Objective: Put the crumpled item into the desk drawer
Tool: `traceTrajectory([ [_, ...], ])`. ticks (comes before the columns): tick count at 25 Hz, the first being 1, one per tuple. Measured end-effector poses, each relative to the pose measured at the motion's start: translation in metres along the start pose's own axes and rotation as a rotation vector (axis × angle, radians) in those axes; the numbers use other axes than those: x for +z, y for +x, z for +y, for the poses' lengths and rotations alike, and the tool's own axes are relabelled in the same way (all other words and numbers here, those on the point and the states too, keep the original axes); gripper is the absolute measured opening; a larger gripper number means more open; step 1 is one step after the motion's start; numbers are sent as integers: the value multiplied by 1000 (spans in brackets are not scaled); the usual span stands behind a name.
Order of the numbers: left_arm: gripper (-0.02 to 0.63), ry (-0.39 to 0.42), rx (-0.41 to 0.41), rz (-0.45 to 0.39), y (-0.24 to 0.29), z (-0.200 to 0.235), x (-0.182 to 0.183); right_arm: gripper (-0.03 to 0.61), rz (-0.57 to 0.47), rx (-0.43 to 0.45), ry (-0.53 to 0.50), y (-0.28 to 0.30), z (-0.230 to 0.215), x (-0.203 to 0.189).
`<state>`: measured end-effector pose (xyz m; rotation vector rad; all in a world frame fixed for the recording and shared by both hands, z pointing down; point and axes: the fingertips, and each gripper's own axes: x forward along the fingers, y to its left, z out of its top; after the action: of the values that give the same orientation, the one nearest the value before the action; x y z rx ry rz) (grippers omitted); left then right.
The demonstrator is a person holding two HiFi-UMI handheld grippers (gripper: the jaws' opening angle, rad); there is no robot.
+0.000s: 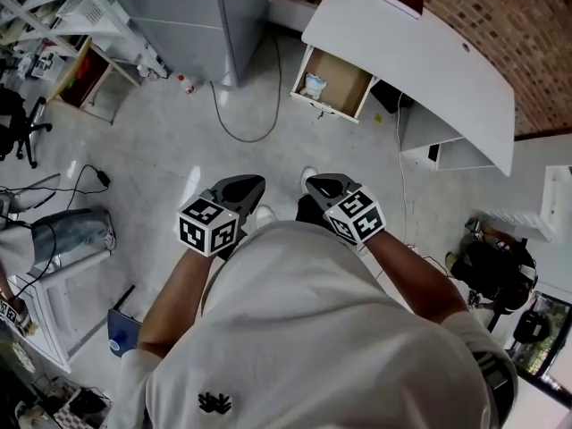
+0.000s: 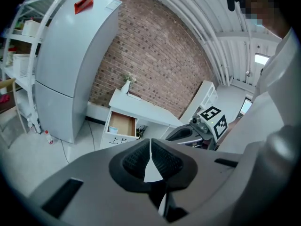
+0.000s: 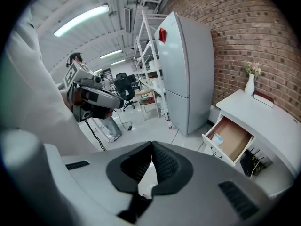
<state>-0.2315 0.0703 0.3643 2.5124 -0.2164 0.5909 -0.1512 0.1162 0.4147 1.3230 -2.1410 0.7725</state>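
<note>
Noted crumpled item (image 1: 314,86) already inside open desk drawer (image 1: 347,80); left gripper (image 2: 150,145) and right gripper (image 3: 152,147) closed, empty, well apart from desk; judged essentially complete.

Bare floor (image 1: 170,141) is stretching clear from the person toward twelve o'clock, where the desk drawer (image 1: 344,79) is standing pulled out, open from above. A crumpled item (image 1: 314,86) is filling its nine o'clock end, leaving the rest of the drawer bare. A loose cable (image 1: 246,140) is looping over the floor at eleven o'clock, near a small bottle (image 1: 185,83) and the refrigerator (image 1: 192,12). The desk (image 1: 429,61) is walling off one o'clock; a black bag (image 1: 492,271) is sitting at three o'clock.
</note>
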Motion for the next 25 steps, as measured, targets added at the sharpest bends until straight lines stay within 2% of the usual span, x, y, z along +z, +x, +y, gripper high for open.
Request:
traceTrajectory([
  [11,31,23,-22,20,-9,-12,-19,29,-34,-15,55,-10,19,0],
  [25,31,36,-6,33,-23,-17,-35,28,-43,-11,35,-13,36,-1],
])
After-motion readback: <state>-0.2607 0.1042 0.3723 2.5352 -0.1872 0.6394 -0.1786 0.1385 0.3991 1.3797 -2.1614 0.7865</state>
